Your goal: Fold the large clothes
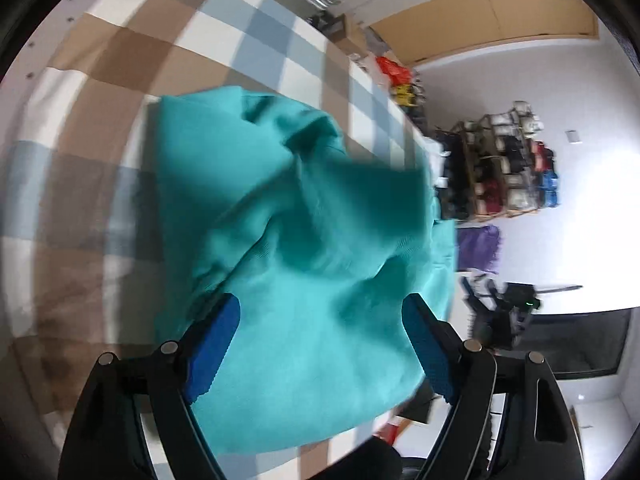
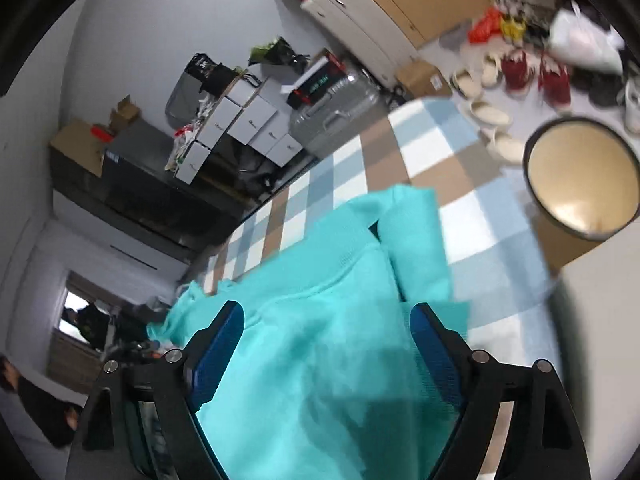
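Note:
A large teal garment lies bunched on a checked brown, blue and white bed cover. My left gripper is open, its blue-padded fingers spread wide just above the garment's near part. In the right wrist view the same teal garment spreads across the checked cover, one folded part reaching toward the far edge. My right gripper is open too, with its fingers wide apart over the cloth. Neither gripper pinches cloth that I can see.
A round black stool with a tan seat stands beside the bed. Shoes, a silver suitcase and white boxes lie beyond the bed edge. A shelf of bags stands by the wall.

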Demonstrator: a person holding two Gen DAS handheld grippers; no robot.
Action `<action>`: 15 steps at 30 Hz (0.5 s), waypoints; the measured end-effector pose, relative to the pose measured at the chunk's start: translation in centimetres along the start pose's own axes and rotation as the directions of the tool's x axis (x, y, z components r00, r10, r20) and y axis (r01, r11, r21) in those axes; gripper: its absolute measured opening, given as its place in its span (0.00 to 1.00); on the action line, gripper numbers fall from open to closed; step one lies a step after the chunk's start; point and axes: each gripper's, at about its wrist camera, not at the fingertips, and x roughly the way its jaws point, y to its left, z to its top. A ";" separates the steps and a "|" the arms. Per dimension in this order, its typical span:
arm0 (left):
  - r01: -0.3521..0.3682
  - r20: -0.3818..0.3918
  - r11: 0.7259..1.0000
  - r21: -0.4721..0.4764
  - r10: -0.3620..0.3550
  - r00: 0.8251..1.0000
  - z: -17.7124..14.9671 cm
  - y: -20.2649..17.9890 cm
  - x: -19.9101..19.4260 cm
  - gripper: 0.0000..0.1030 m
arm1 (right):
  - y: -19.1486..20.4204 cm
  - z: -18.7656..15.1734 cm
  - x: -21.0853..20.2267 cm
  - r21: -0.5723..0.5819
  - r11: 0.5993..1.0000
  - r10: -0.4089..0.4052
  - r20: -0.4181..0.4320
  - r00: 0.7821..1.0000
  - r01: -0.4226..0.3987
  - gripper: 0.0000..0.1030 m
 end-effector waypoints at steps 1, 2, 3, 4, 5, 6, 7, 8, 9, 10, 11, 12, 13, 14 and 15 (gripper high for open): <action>-0.030 0.013 0.999 0.017 0.030 0.999 0.1 -0.2 0.1 0.77 | 0.2 -0.1 -0.3 -0.033 0.999 -0.018 -0.003 1.000 0.018 0.84; -0.055 0.030 0.998 0.030 0.054 0.998 0.1 -0.4 0.0 0.77 | 0.5 -0.2 -0.3 -0.059 0.997 -0.050 -0.008 0.999 0.049 0.84; -0.070 0.045 0.997 0.037 0.068 0.997 0.2 -0.4 -0.2 0.77 | 1.0 -0.2 -0.1 -0.097 0.991 -0.088 -0.013 0.996 0.087 0.84; -0.079 0.064 0.996 0.044 0.076 0.995 0.3 -0.4 -0.3 0.78 | 1.5 -0.3 0.2 -0.153 0.979 -0.141 -0.014 0.990 0.137 0.84; -0.093 0.089 0.994 0.052 0.088 0.992 0.4 -0.4 -0.3 0.78 | 1.9 -0.2 0.4 -0.188 0.967 -0.175 -0.010 0.984 0.170 0.84; -0.124 0.107 0.991 0.053 0.118 0.987 0.5 -0.4 -0.4 0.78 | 2.0 0.0 0.7 -0.215 0.958 -0.197 -0.006 0.980 0.191 0.84; -0.178 0.119 0.983 0.052 0.171 0.978 0.8 0.0 -0.1 0.78 | 2.1 0.2 1.2 -0.233 0.952 -0.207 -0.006 0.978 0.200 0.84; -0.216 0.117 0.975 0.057 0.208 0.971 1.2 0.2 0.4 0.78 | 2.0 0.5 1.8 -0.246 0.947 -0.214 -0.014 0.977 0.204 0.84; -0.240 0.112 0.969 0.061 0.232 0.966 1.4 0.4 0.8 0.78 | 1.9 0.9 2.6 -0.259 0.941 -0.233 -0.025 0.972 0.218 0.84; -0.236 0.110 0.970 0.060 0.229 0.967 1.6 0.6 1.4 0.78 | 1.8 1.2 3.3 -0.273 0.935 -0.246 -0.033 0.969 0.228 0.84; -0.205 0.092 0.977 0.065 0.198 0.976 1.9 0.7 2.2 0.78 | 1.7 1.4 4.0 -0.287 0.928 -0.257 -0.038 0.966 0.235 0.83; -0.165 0.055 0.983 0.079 0.161 0.985 2.1 0.6 3.0 0.77 | 1.5 1.7 4.8 -0.299 0.920 -0.279 -0.041 0.959 0.255 0.83; -0.139 0.024 0.985 0.099 0.137 0.990 2.0 0.3 3.6 0.77 | 1.4 1.9 5.6 -0.307 0.913 -0.298 -0.056 0.953 0.267 0.81; -0.161 0.019 0.978 0.135 0.160 0.987 2.0 -0.2 4.2 0.77 | 1.2 2.0 6.3 -0.314 0.912 -0.298 -0.071 0.952 0.262 0.67; -0.213 0.031 0.956 0.201 0.211 0.977 1.8 -1.1 4.8 0.77 | 1.1 1.9 7.1 -0.321 0.914 -0.290 -0.092 0.953 0.248 0.54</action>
